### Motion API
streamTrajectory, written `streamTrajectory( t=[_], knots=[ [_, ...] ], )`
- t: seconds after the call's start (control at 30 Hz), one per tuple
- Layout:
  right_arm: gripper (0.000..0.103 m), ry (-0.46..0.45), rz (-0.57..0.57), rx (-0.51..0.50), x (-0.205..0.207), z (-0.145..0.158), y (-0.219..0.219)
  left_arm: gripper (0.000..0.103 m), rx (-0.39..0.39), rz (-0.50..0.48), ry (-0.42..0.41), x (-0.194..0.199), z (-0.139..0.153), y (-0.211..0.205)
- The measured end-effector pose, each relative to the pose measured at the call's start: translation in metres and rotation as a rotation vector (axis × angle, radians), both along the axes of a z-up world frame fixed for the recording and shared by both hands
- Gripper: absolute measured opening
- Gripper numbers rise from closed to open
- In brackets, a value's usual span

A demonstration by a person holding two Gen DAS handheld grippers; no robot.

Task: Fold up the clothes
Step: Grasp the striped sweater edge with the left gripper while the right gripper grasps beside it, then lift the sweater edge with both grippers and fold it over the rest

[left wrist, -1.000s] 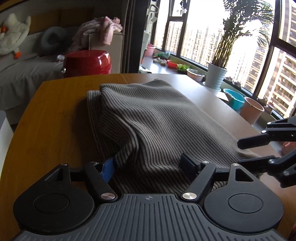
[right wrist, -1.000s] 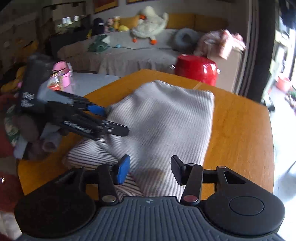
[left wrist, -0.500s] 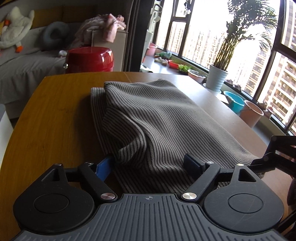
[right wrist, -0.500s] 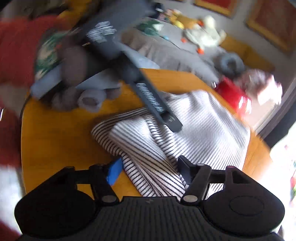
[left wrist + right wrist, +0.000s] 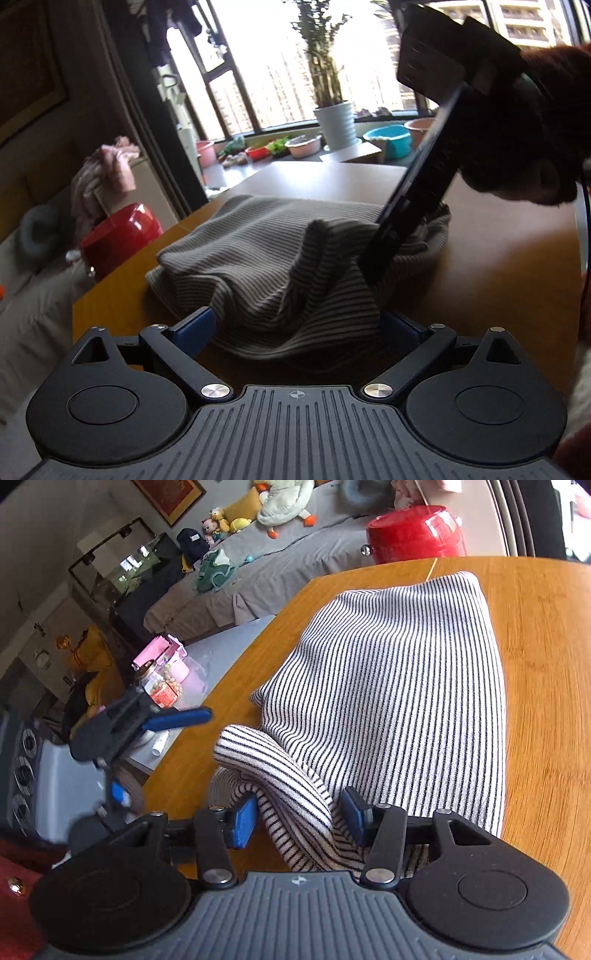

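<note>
A black-and-white striped knit garment [image 5: 399, 686] lies folded on the round wooden table [image 5: 546, 664]; it also shows in the left wrist view [image 5: 266, 258]. My right gripper [image 5: 299, 818] is open, with a bunched fold of the garment [image 5: 280, 775] between its blue pads, not pinched. In the left wrist view the right gripper [image 5: 384, 254] reaches down into the cloth. My left gripper [image 5: 295, 326] is open at the garment's near edge, the cloth lying between its fingers. It also shows at the table's left edge in the right wrist view [image 5: 162, 723].
A red pot [image 5: 413, 535] stands past the table's far edge, with a grey sofa and plush toys [image 5: 284, 502] behind. A side table with a pink box and jar [image 5: 162, 675] sits left. Window ledge with potted plant [image 5: 332, 122] and basins.
The right gripper has come down over the garment's near corner, and a fold now sits between its fingers. The left gripper has drawn back toward the table's left edge and turned toward the window.
</note>
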State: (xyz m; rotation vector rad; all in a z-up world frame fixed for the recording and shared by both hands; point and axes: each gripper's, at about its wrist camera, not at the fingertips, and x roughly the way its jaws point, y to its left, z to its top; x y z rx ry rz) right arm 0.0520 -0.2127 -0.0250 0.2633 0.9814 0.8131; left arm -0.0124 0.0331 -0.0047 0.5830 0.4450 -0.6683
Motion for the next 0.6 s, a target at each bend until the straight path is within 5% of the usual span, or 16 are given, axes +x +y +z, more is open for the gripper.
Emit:
streamTrajectory(
  t=[0.17, 0.27, 0.3, 0.37, 0.43, 0.6],
  knots=[
    [0.048, 0.006, 0.0, 0.016, 0.008, -0.004, 0.005, 0.099, 0.108, -0.105, -0.064, 0.007, -0.027, -0.035],
    [0.051, -0.151, 0.018, -0.082, -0.008, 0.015, 0.007, 0.088, 0.097, -0.113, -0.089, 0.021, -0.031, -0.047],
    [0.054, -0.241, 0.026, -0.132, -0.018, 0.025, 0.006, 0.072, 0.07, -0.119, -0.051, 0.026, -0.031, -0.047],
    [0.066, -0.476, 0.049, -0.274, -0.047, 0.043, 0.004, 0.061, 0.015, -0.113, 0.006, 0.035, -0.03, -0.044],
    [0.076, -0.656, 0.103, -0.4, -0.071, 0.048, 0.008, 0.057, -0.045, -0.092, 0.051, 0.042, -0.029, -0.038],
    [0.078, -0.914, 0.174, -0.617, -0.088, 0.015, 0.04, 0.054, -0.428, 0.044, 0.38, 0.087, -0.014, 0.004]
  ],
)
